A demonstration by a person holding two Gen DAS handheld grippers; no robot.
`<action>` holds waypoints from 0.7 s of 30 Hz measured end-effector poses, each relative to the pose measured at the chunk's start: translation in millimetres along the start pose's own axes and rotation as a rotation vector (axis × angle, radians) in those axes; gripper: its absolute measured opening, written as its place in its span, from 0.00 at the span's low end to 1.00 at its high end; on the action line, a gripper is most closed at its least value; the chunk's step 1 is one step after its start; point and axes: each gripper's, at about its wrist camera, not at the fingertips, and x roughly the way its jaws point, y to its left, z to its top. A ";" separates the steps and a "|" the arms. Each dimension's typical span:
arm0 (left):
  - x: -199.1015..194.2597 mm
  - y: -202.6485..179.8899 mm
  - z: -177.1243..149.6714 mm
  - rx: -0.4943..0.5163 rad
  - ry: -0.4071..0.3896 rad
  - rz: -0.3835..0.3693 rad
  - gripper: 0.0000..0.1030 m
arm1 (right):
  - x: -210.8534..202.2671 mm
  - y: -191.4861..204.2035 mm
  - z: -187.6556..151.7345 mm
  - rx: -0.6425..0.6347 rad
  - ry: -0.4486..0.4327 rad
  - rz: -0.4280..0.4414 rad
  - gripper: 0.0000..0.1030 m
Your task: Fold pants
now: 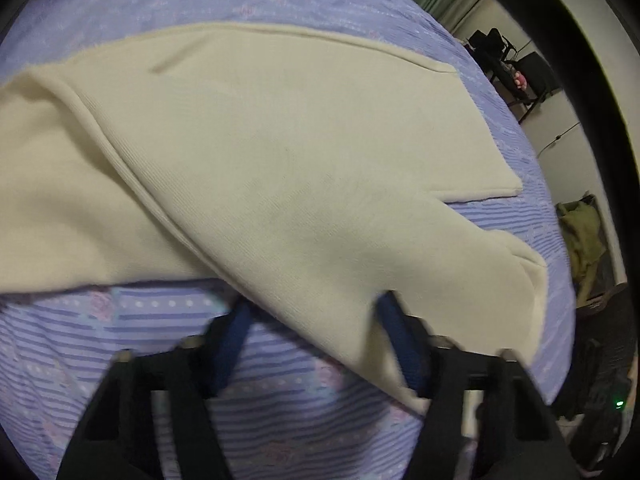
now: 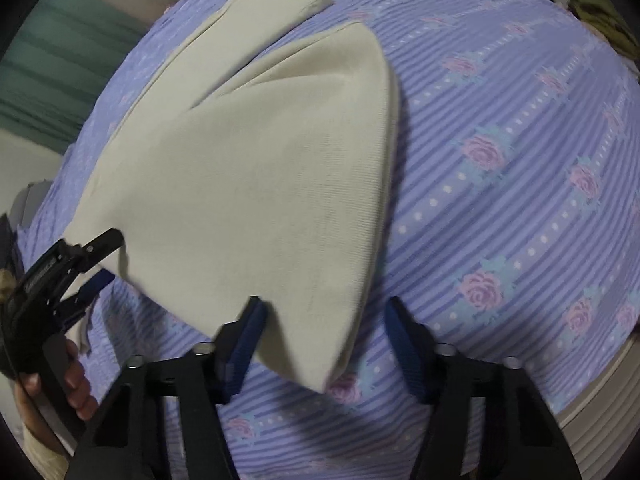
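Cream pants (image 1: 280,152) lie across a bed covered in a lavender striped bedspread (image 2: 500,184) printed with pink roses, one portion folded over the rest so that a long seam runs diagonally across the cloth in the left wrist view. The near edge of the fabric drapes over the left gripper (image 1: 316,312), whose blue-padded fingers (image 1: 394,328) stand wide apart with cloth lying between and over them; whether any fabric is actually pinched cannot be told. In the right wrist view the right gripper (image 2: 324,308) is likewise spread wide, a corner of the pants (image 2: 260,168) hanging down between its fingers (the left pad touches the cloth edge, the right pad stands clear of it). At that view's left edge the left gripper (image 2: 96,264) shows again, partly cut off, with the cloth edge at its tips and a hand (image 2: 74,384) on its handle. Motion blur softens the near fabric, and the pants' far end is cropped by the left frame.
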 end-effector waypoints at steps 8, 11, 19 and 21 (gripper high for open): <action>-73.0 -31.1 18.2 0.045 -0.143 -0.083 0.11 | -88.6 28.8 35.7 -0.049 -0.146 0.167 0.08; -93.9 -48.6 40.8 0.109 -0.216 -0.089 0.11 | -127.0 48.8 70.0 -0.093 -0.276 0.214 0.08; -76.1 -90.7 145.6 0.249 -0.305 -0.047 0.11 | -122.2 94.9 195.7 -0.140 -0.440 0.262 0.08; -63.4 -91.0 161.7 0.258 -0.293 -0.034 0.11 | -101.5 99.0 224.2 -0.116 -0.411 0.267 0.07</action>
